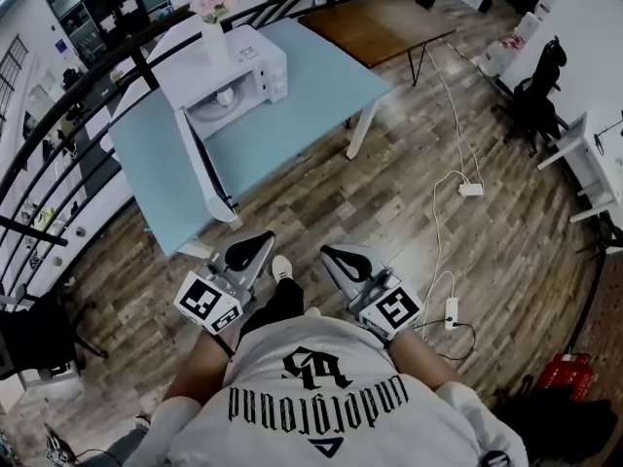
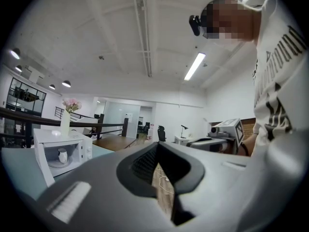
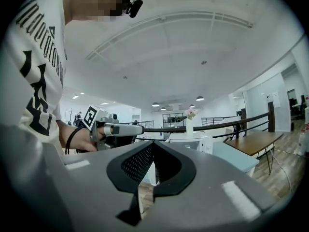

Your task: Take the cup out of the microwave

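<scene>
Standing well back from the blue table (image 1: 321, 86), with the left gripper (image 1: 258, 241) and right gripper (image 1: 331, 254) held low and level, pointing that way. Both pinched shut, nothing inside, likely just for carrying. Sitting inside the microwave (image 1: 258, 56): 1 white cup (image 1: 225, 96), easy to reach past the open door (image 1: 200, 159). Not yet near enough to grab.

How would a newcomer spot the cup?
Find the light blue table and the white microwave on it, door open. The cup is the small white one standing inside it; the taller white vase of pink flowers stands on top instead.
</scene>
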The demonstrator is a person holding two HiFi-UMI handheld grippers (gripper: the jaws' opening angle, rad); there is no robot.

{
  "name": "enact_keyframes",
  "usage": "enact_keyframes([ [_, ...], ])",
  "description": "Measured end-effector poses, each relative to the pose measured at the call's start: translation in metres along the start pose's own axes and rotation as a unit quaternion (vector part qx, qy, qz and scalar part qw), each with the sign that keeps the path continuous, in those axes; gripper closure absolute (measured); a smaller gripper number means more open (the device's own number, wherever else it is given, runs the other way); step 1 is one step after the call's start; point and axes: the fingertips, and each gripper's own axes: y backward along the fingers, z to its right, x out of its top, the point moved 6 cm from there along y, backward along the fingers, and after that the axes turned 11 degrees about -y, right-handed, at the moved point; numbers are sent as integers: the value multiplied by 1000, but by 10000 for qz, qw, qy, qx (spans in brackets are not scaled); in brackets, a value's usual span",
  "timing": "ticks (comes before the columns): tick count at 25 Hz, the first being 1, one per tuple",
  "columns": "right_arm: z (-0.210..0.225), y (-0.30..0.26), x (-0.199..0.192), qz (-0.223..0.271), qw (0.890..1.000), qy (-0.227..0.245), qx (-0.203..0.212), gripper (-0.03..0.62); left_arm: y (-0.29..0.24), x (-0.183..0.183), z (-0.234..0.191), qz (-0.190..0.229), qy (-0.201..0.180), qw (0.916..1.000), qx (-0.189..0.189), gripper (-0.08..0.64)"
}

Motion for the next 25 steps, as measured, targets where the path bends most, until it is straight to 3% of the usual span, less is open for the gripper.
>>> enact_keyframes([
  [13, 72, -93, 18, -223, 9995, 217, -29, 589, -56, -15, -109, 30, -9, 10000, -58, 510],
  [25, 115, -228, 36, -519, 9967, 257, 569, 589, -64, -22, -229, -81, -15, 9998, 202, 509],
])
